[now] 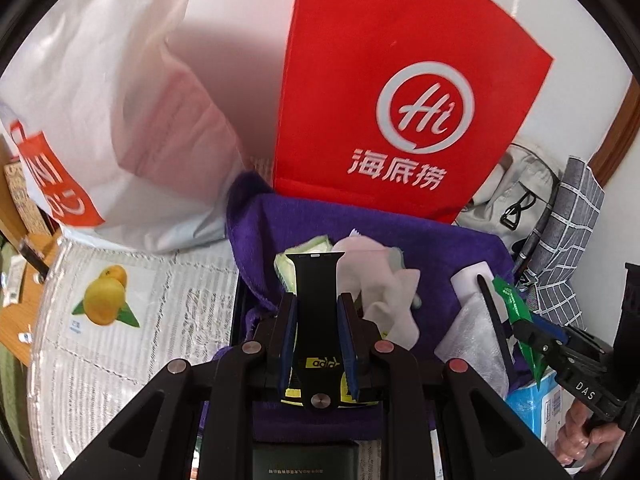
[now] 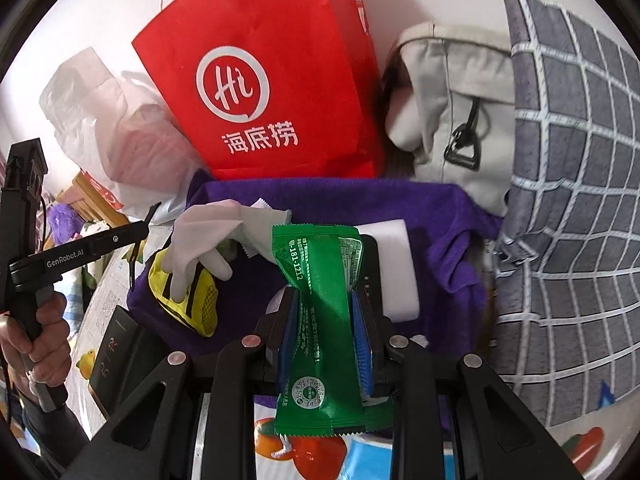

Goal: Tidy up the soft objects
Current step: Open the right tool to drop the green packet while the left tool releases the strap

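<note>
green packet (image 2: pixel 320 308) hiding right gripper (image 2: pixel 326 344) gap

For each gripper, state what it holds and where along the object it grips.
The left gripper pinches a black watch strap near mid-length. The right gripper clamps a green sachet across its middle.

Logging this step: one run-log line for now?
left gripper: shut on black strap | right gripper: shut on green packet | both above purple towel
</note>
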The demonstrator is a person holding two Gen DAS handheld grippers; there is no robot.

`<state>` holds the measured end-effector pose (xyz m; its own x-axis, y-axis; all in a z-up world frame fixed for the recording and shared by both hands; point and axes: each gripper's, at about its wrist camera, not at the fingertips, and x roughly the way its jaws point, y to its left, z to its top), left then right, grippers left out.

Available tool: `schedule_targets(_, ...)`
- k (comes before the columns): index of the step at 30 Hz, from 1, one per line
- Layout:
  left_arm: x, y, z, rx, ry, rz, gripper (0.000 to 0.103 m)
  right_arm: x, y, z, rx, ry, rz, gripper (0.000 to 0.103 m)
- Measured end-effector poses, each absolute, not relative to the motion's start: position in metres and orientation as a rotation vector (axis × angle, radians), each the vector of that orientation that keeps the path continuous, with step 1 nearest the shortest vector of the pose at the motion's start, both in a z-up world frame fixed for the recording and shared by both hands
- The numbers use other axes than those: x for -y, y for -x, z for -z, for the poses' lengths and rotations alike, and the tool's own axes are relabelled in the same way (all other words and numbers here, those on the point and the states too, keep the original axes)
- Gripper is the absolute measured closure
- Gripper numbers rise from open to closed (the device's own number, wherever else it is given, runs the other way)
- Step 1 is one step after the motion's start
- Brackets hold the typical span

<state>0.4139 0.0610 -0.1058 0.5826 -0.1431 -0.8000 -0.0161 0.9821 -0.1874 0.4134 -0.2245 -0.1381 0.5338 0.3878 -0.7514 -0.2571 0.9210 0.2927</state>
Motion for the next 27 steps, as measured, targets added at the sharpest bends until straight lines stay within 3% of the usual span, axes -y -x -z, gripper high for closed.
schedule_targets(27,-0.054,-0.427,0.134,-1.025,0.188,0.096,0.083,0.212,-0.424,0.164,-0.937,-0.230,-0.370,0.073)
